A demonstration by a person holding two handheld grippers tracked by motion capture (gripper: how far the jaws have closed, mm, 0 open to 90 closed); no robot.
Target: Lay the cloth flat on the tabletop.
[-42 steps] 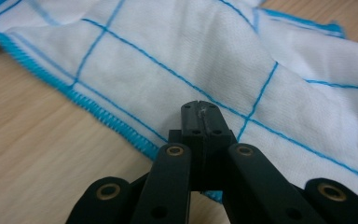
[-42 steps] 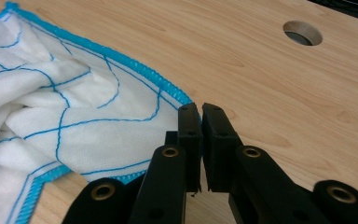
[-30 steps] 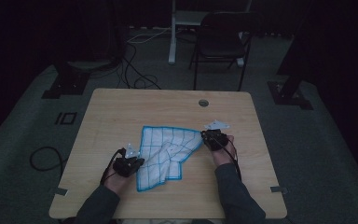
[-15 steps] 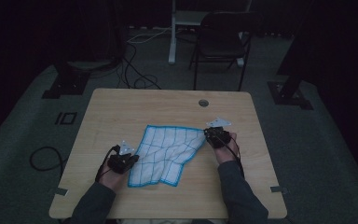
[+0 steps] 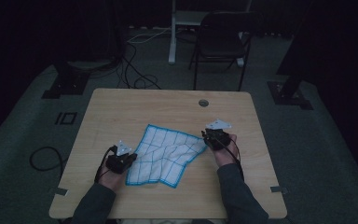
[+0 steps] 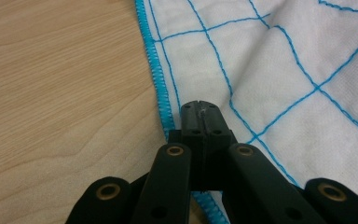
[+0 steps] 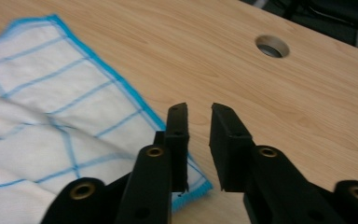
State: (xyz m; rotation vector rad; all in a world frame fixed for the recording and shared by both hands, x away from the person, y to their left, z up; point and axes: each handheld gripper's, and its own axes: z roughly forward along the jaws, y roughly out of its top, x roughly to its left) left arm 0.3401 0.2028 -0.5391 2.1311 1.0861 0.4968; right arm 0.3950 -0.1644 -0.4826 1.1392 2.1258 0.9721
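While the left gripper (image 6: 201, 112) pinches the cloth (image 5: 165, 154), the right gripper (image 7: 199, 123) hovers parted.

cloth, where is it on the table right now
In the high view the cloth lies spread near the table's front middle, between the left hand-held gripper and right one.

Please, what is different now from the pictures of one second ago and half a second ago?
The cloth was folded over on itself; now it lies spread open, pulled out toward the right. The right tongs are open now, with the cloth corner just beside them. The left tongs stay shut on the cloth edge. The table and both hands kept their places, roughly.
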